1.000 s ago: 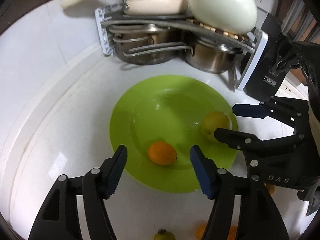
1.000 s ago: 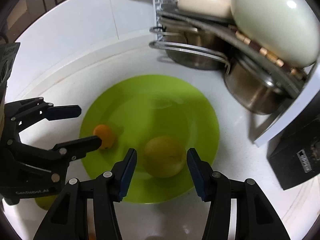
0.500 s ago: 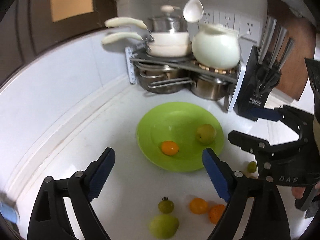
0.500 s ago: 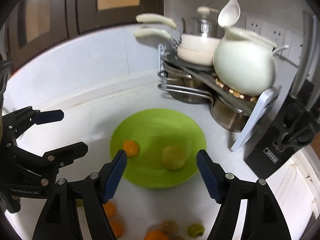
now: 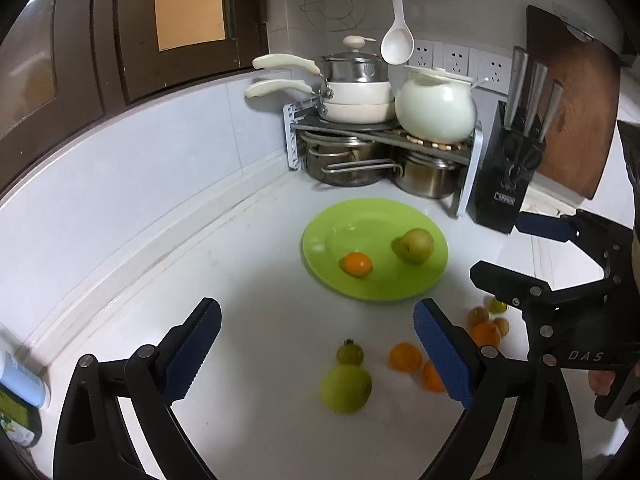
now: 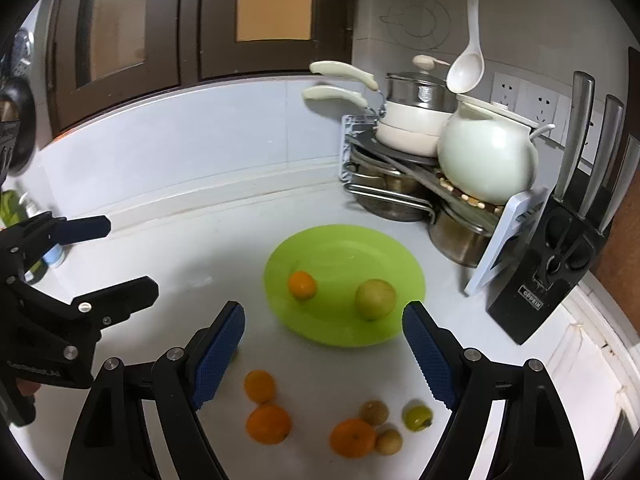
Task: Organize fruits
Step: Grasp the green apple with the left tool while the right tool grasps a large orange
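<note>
A green plate (image 5: 424, 280) (image 6: 332, 244) sits on the white counter and holds a small orange (image 5: 357, 264) (image 6: 302, 285) and a yellow-green pear (image 5: 414, 245) (image 6: 376, 298). Loose fruit lies on the counter in front of the plate: a green apple (image 5: 346, 388), a small green tomato (image 5: 349, 353), oranges (image 5: 405, 357) (image 6: 268, 423) (image 6: 353, 437) and small brownish fruits (image 6: 374, 413). My left gripper (image 5: 316, 356) is open and empty above the loose fruit. My right gripper (image 6: 324, 354) is open and empty, in front of the plate.
A pot rack (image 5: 376, 136) with pans and a white pot (image 5: 436, 108) stands in the back corner. A black knife block (image 5: 508, 168) (image 6: 548, 272) is right of the plate. A wooden cutting board (image 5: 572, 100) leans on the wall. A bottle (image 5: 20, 384) stands at the far left.
Both grippers have pulled back and up from the plate, open and empty. The orange and pear stay on the plate; the loose fruit on the counter has come into view.
</note>
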